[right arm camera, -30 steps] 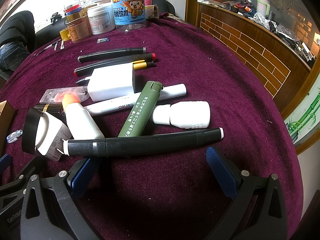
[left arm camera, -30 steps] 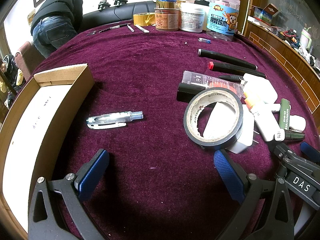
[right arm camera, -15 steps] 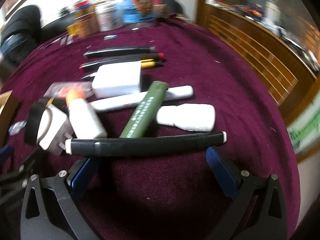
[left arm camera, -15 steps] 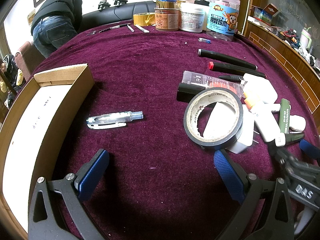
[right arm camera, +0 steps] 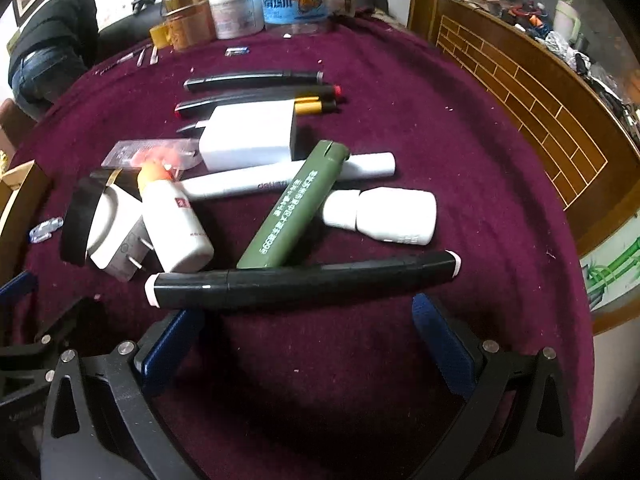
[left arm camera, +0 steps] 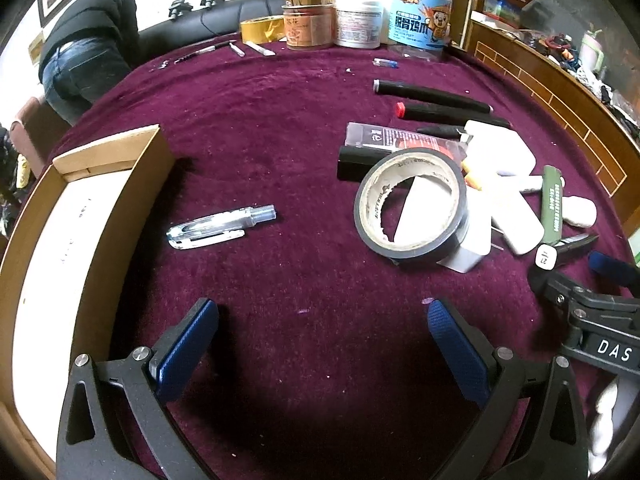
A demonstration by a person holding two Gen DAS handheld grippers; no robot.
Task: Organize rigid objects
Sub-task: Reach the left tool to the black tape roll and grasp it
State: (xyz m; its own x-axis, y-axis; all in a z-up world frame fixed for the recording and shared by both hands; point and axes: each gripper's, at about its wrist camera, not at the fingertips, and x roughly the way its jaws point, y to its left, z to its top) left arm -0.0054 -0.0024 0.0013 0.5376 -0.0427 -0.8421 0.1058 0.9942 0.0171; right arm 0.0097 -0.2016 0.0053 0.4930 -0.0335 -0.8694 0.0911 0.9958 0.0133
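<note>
The step in hand looks like picking the first item from the pile: the right gripper (right arm camera: 308,344) hovers low with its jaws released and empty, straddling the near side of the black marker (right arm camera: 304,282), which lies crosswise at lower centre of the right view. The next move probably calls for closing squarely on that smooth, round barrel, which could roll. The left gripper (left arm camera: 320,344) also has its jaws released over bare plum velvet on the desk (left arm camera: 280,128). At the left edge of its frame sits the shallow cardboard box (left arm camera: 72,208), likely the destination. Nearby lie a clear plastic pen (left arm camera: 220,226) and a black tape roll (left arm camera: 412,204).
</note>
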